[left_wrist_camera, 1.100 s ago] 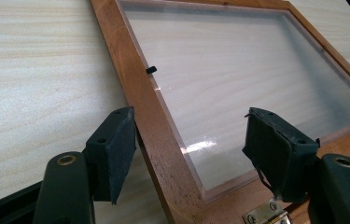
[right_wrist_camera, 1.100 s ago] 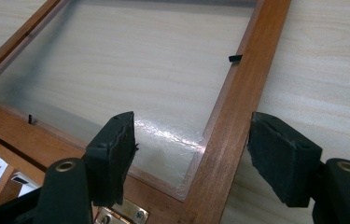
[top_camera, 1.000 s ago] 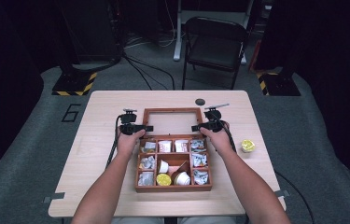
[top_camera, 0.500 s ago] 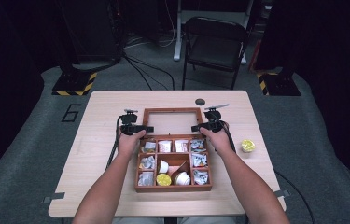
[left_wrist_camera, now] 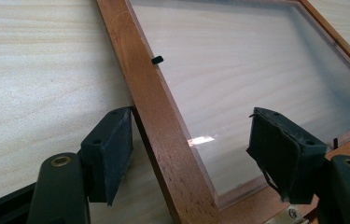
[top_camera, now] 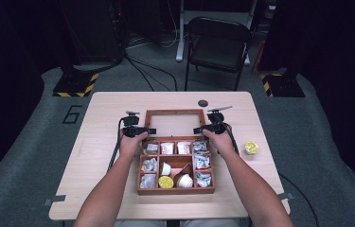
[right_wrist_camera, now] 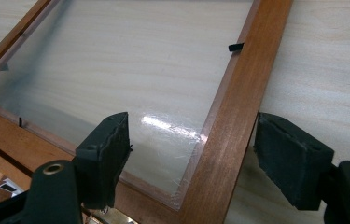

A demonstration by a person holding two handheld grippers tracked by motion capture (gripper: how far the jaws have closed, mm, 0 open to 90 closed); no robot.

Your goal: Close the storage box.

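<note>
A wooden compartment box (top_camera: 175,191) lies on the table with its lid (top_camera: 173,112) folded flat behind it. The lid is a wood frame around a clear pane (left_wrist_camera: 238,60). My left gripper (top_camera: 150,131) straddles the lid's left rail (left_wrist_camera: 149,93). Its jaws have just been opening, and my left gripper (left_wrist_camera: 191,126) now stands open, with one pad beside the rail and the other well off over the pane. My right gripper (top_camera: 198,130) straddles the right rail (right_wrist_camera: 242,93). Its jaws have also just been opening, and my right gripper (right_wrist_camera: 193,128) is open with gaps on both sides.
The box holds several paper packets and small cups, one with a yellow top (top_camera: 166,181). A yellow-lidded cup (top_camera: 251,147) sits on the table to the right. A small dark disc (top_camera: 203,102) lies behind the lid. A folding chair (top_camera: 217,42) stands beyond the table.
</note>
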